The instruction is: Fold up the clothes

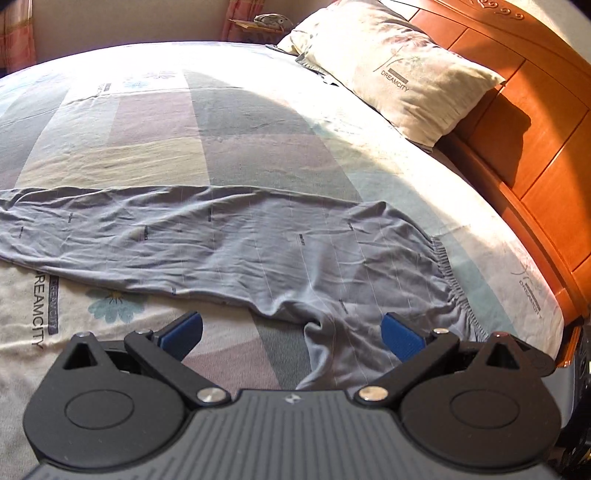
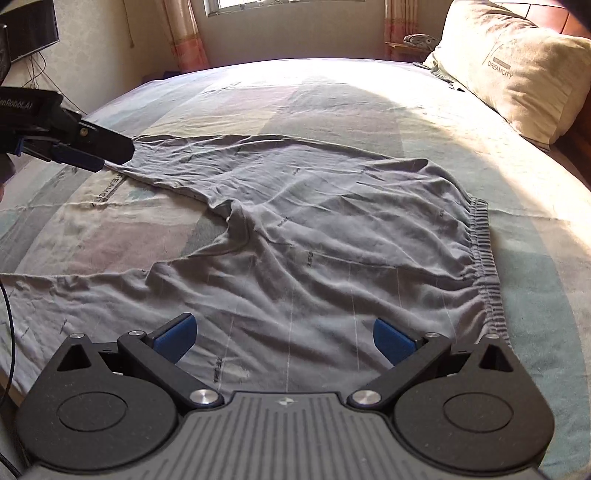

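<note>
Two grippers work over one bed [image 2: 332, 85], whose patchwork sheet carries pale blocks, flower prints and the word DREAMCITY. At far left in the right wrist view a dark screen [image 2: 33, 29] hangs on the wall with cables below it, then curtains [image 2: 184, 33] and a window [image 2: 295, 3] behind the foot of the bed. The grey trousers [image 2: 314, 258] lie flat across the middle of the sheet, legs running left, elastic waistband [image 2: 484, 258] to the right. Further right a pillow [image 2: 517, 74] leans against an orange wooden headboard [image 1: 524, 122], with a small bedside shelf [image 1: 258, 24] beyond it holding something I cannot identify.

The left gripper [image 1: 291, 334] hovers with jaws spread wide and nothing between them, just above the crotch of the trousers. The right gripper [image 2: 282, 338] is likewise wide apart and empty, over the near leg close to the waistband.

Both trouser leg ends run out of the left edge of either view, so the cuffs are hidden. In the right wrist view the left gripper's tip seems to sit at the far leg, though contact is hard to judge. Bright sun washes out the far sheet. Bare sheet lies open beyond the trousers and between the legs; the near bed edge is hidden under the grippers.
</note>
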`<act>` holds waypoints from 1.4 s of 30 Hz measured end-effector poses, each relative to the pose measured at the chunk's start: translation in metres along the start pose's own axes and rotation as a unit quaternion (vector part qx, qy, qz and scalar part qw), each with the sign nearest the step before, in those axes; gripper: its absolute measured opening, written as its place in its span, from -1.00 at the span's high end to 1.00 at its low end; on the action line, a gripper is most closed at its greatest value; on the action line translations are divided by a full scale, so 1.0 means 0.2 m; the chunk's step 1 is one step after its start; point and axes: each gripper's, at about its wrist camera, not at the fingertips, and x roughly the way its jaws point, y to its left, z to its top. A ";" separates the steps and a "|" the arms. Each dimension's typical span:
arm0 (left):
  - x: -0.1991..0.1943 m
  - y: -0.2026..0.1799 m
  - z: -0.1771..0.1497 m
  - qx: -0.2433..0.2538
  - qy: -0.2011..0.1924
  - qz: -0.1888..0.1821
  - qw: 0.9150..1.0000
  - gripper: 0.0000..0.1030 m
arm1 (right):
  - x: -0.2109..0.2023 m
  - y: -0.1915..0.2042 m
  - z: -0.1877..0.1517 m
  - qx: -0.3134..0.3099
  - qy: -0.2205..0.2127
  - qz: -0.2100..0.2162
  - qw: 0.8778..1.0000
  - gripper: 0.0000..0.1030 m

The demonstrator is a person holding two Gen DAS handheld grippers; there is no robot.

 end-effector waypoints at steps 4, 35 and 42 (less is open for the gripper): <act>0.23 0.06 0.05 -0.003 0.011 0.017 1.000 -0.99 | 0.19 0.04 0.16 -0.011 -0.019 -0.003 1.000 -1.00; 0.96 0.31 0.51 -0.066 0.028 0.048 0.996 -0.99 | 0.47 0.06 0.08 -0.083 -0.061 0.060 0.993 -1.00; 0.78 0.35 0.34 -0.092 0.035 0.034 0.995 -0.99 | 0.47 0.07 0.08 -0.084 -0.061 0.056 0.993 -1.00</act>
